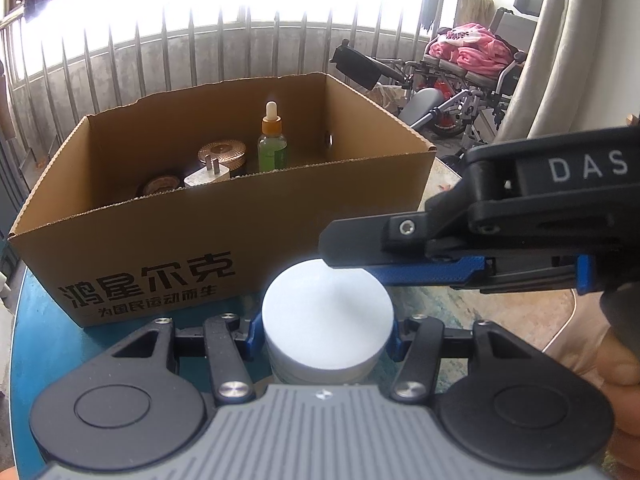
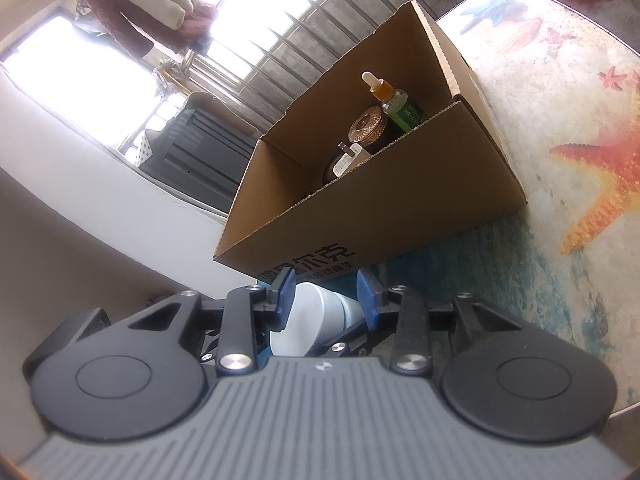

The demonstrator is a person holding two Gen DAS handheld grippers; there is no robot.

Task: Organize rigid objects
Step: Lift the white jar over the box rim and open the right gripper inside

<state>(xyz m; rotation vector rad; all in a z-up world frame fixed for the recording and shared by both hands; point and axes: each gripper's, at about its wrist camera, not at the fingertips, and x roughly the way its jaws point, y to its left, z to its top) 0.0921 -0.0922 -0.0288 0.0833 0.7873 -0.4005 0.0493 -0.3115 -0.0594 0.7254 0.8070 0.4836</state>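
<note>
A white round jar (image 1: 327, 320) stands on the table in front of an open cardboard box (image 1: 248, 236). My left gripper (image 1: 325, 330) is shut on the white jar, its blue pads against both sides. My right gripper (image 2: 326, 300) comes in from the right, tilted on its side; its fingers (image 1: 360, 246) straddle the jar top and bottom, and the white jar (image 2: 308, 320) shows between the blue pads with a gap. Inside the box stand a green dropper bottle (image 1: 272, 140), a copper-lidded jar (image 1: 221, 156), a white plug adapter (image 1: 208, 176) and another round lid (image 1: 160, 184).
The table wears a sea-themed cloth with a large orange starfish (image 2: 592, 184). A railing (image 1: 160, 48) runs behind the box. A wheelchair with a pink blanket (image 1: 472, 52) stands at the back right. The box (image 2: 380, 200) sits near the table's left side.
</note>
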